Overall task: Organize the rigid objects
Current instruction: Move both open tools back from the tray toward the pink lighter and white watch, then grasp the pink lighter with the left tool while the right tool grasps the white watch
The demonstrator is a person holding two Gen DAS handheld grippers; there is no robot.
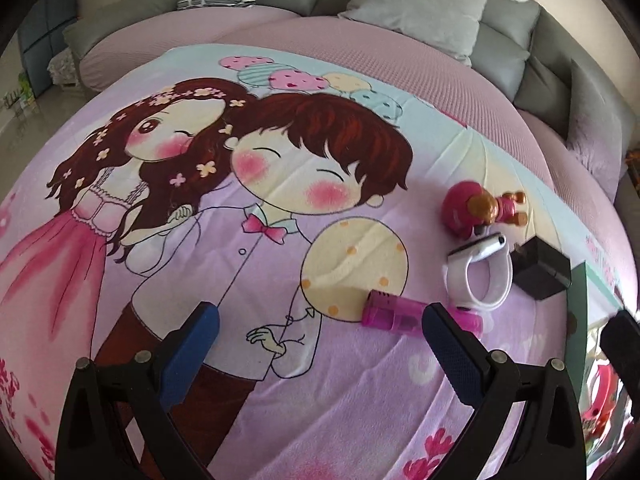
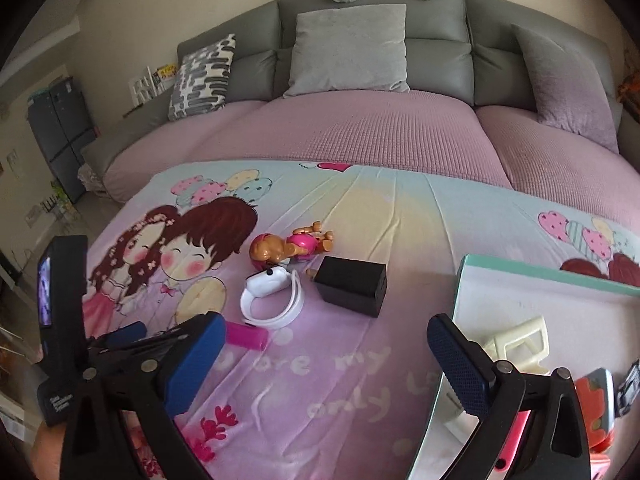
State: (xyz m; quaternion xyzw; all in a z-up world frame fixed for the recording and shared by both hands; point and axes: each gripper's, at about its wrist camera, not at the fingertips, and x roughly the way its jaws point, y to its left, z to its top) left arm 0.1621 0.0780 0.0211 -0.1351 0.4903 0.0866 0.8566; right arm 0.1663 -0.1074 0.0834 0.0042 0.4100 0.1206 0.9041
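Left hand-held gripper point(image 1: 320, 320) spread wide, grasping nothing, hovering over cartoon blanket point(image 1: 200, 240). Pink cylinder toy point(image 1: 394, 314) lies just past its right finger. White watch point(image 1: 480, 276) beside it, black box point(image 1: 540, 274) to right, pink puppy figure point(image 1: 480, 212) behind. Right hand-held gripper point(image 2: 324, 344) also spread wide, empty, near teal-rimmed tray point(image 2: 552, 276) holding cream plastic piece point(image 2: 520, 344).
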